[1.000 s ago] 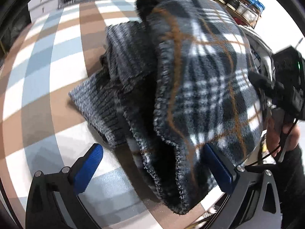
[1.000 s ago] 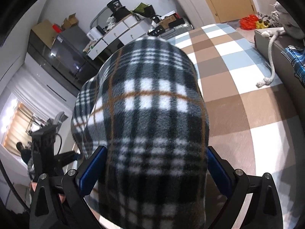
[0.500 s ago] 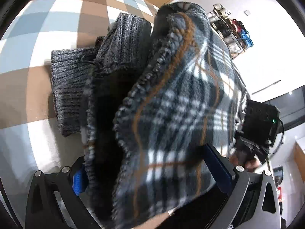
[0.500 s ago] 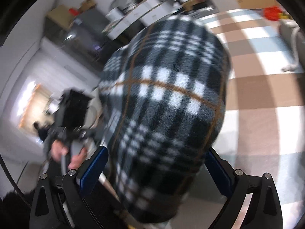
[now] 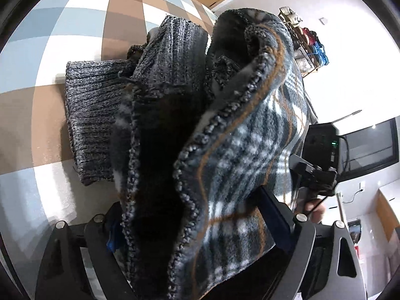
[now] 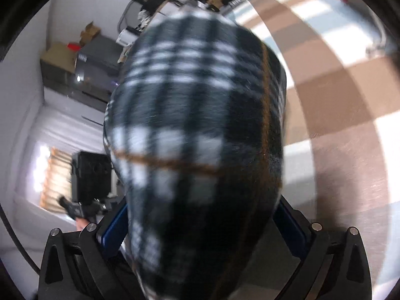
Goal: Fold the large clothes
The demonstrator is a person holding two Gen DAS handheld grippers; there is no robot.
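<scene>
The left tool [image 5: 197, 215] has just been narrowing its jaws around a thick bundle of the plaid fleece garment [image 5: 237, 150]. A second ago its blue pads stood well clear, one of them out over bare floor. Now the fleece fills the gap and hides most of both pads, so I judge it clamped on the bundle. The view has also rolled: the ribbed grey cuffs [image 5: 92, 120], which lay at about 9 o'clock of the bundle, now sit nearer 10 o'clock, resting on the checked floor mat [image 5: 50, 50].

The right tool [image 6: 200, 227] grips the other end of the same garment [image 6: 195, 125]. The fleece bulges between its pads and touches both, much as it did a second ago, though the picture is now blurred. The other tool and the hand carrying it show at 8 o'clock there.

With both ends caught and the garment lifted off the mat, except the cuffs, the fold appears to be mid-carry. I judge the next step is laying the doubled fleece down flat.
</scene>
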